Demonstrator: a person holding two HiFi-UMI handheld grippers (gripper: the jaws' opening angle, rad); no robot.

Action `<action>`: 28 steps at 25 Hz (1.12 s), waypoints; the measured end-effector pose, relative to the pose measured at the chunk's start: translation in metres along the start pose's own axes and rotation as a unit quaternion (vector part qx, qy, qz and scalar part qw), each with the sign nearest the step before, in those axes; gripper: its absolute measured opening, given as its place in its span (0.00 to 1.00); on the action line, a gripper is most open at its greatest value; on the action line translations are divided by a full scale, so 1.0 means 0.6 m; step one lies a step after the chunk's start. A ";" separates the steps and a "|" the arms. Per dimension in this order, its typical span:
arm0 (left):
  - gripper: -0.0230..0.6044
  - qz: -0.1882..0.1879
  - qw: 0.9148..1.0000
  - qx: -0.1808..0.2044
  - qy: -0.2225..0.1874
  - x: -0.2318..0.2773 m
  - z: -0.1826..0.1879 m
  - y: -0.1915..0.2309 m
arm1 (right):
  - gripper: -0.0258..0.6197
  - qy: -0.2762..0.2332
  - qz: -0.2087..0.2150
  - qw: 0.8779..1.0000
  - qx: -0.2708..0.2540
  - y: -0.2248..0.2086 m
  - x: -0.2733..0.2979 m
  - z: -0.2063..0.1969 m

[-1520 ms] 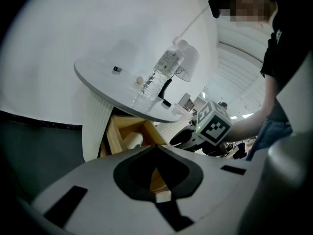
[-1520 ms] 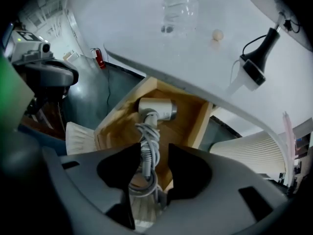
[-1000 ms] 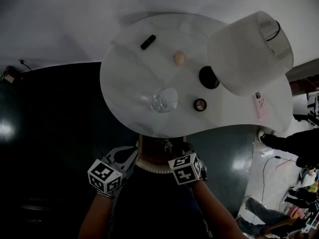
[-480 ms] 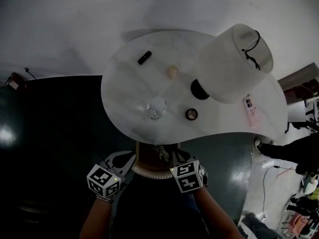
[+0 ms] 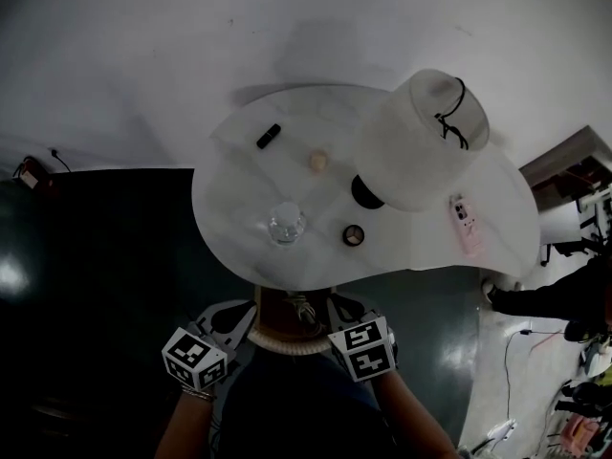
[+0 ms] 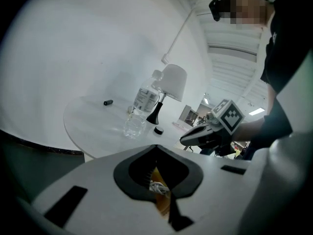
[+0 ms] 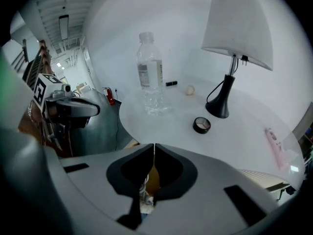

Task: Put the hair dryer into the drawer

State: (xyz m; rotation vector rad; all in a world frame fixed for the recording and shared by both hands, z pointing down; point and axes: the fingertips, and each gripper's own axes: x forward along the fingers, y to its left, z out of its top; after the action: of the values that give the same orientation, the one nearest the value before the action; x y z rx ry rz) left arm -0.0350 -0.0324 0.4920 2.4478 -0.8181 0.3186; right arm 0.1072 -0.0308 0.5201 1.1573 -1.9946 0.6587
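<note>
Off the near edge of the worktop (image 5: 239,189), both the left claw (image 6: 156,146) and the right claw (image 7: 154,145) are pinched together on nothing, the right having just been closing, and since neither hair dryer nor drawer shows in any view, I'd locate them first and open wide before reaching.

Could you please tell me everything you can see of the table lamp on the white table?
The table lamp has a plain white shade, wider at the bottom, perhaps fabric or paper. The shade sits on a thin black stem that curves down into a round black base. The head view shows a dark wire fitting in the shade's open top. The lamp looks unlit and stands upright on the white table, touching only the tabletop. A small round tin lies apart in front of the base.
</note>
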 end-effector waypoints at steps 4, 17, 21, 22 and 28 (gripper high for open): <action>0.05 0.004 1.000 0.007 -0.015 -0.010 0.031 0.000 | 0.07 -0.027 0.001 1.000 0.001 0.000 -0.024 0.032; 0.05 0.003 0.999 0.037 -0.034 -0.032 0.100 -0.029 | 0.07 -0.107 -0.002 0.994 0.017 -0.026 -0.118 0.098; 0.05 0.003 0.998 0.054 -0.042 -0.035 0.125 -0.024 | 0.07 -0.133 -0.020 0.991 0.020 -0.044 -0.147 0.123; 0.05 0.004 0.997 0.057 -0.044 -0.035 0.130 -0.023 | 0.07 -0.139 -0.025 0.990 0.020 -0.049 -0.155 0.130; 0.05 0.015 0.995 0.072 -0.064 -0.045 0.172 -0.020 | 0.07 -0.167 -0.047 0.985 0.027 -0.079 -0.199 0.151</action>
State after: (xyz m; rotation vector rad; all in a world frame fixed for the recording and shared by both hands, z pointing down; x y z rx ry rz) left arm -0.0434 -0.0690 0.3912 2.6145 -0.9160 0.2407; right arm 0.1586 -0.0573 0.3743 1.4636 -2.1900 0.4977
